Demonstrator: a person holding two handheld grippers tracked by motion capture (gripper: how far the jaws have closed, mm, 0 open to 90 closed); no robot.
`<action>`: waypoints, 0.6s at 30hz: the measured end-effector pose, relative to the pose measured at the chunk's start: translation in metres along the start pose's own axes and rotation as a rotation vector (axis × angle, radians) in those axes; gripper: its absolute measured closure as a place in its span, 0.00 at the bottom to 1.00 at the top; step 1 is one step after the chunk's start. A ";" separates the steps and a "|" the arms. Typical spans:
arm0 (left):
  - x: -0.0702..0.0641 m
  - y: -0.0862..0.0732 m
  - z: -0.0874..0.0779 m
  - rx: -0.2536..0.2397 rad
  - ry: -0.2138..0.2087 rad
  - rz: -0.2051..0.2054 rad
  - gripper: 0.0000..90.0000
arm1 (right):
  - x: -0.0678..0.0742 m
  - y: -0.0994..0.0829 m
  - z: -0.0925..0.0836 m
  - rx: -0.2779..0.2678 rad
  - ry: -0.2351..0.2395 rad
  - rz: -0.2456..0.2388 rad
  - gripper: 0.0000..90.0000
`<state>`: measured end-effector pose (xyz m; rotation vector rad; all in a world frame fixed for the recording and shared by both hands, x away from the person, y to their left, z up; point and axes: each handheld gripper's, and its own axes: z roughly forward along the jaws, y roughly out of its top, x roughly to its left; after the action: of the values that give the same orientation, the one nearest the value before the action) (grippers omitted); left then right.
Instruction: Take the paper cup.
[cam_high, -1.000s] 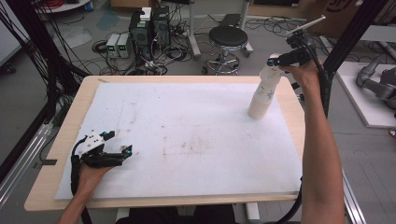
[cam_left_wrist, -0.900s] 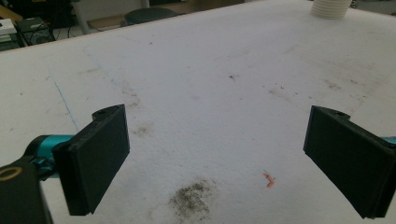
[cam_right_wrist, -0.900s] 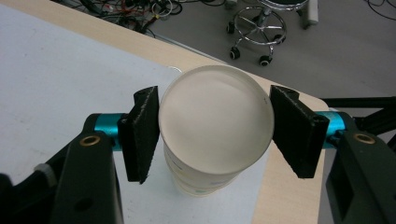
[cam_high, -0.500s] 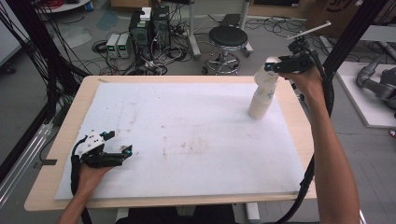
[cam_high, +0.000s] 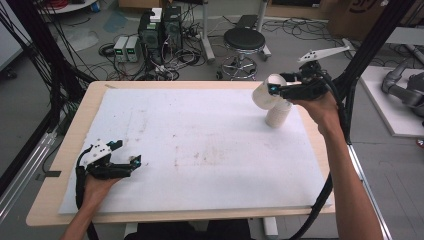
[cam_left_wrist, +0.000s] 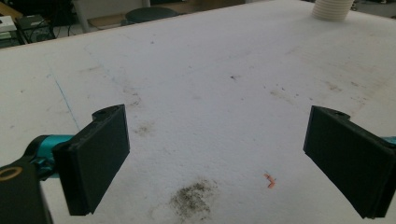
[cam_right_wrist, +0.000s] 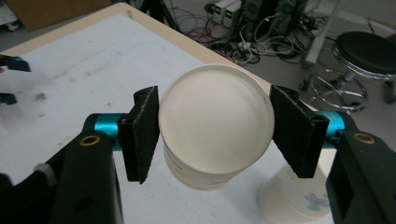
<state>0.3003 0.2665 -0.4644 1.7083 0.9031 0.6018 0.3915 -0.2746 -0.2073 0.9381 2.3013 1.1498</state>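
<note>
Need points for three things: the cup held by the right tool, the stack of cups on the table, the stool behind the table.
held cup (cam_right_wrist: 215, 122), right gripper view, on its inner wall near the rim.
stack of cups (cam_high: 278, 114), high view, on the side wall.
stool (cam_high: 245, 39), high view, on the black seat.

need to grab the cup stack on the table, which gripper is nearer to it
Right. The right gripper holds a cup just above the cup stack; the left gripper rests at the opposite near corner.

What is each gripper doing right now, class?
Left gripper: open, holding nothing.
Right gripper: shut on a paper cup.
</note>
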 end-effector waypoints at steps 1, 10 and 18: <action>0.000 0.000 0.000 -0.002 -0.002 0.001 0.08 | 0.004 -0.001 0.000 -0.004 0.009 -0.003 0.41; -0.001 0.000 0.000 -0.004 -0.007 0.005 0.08 | 0.036 -0.014 0.009 -0.083 0.140 -0.056 0.41; -0.001 0.000 0.000 -0.001 -0.007 0.008 0.08 | 0.056 -0.022 0.023 -0.117 0.208 -0.087 0.41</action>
<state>0.3001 0.2659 -0.4645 1.7123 0.8917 0.6012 0.3578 -0.2315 -0.2418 0.6976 2.3782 1.3841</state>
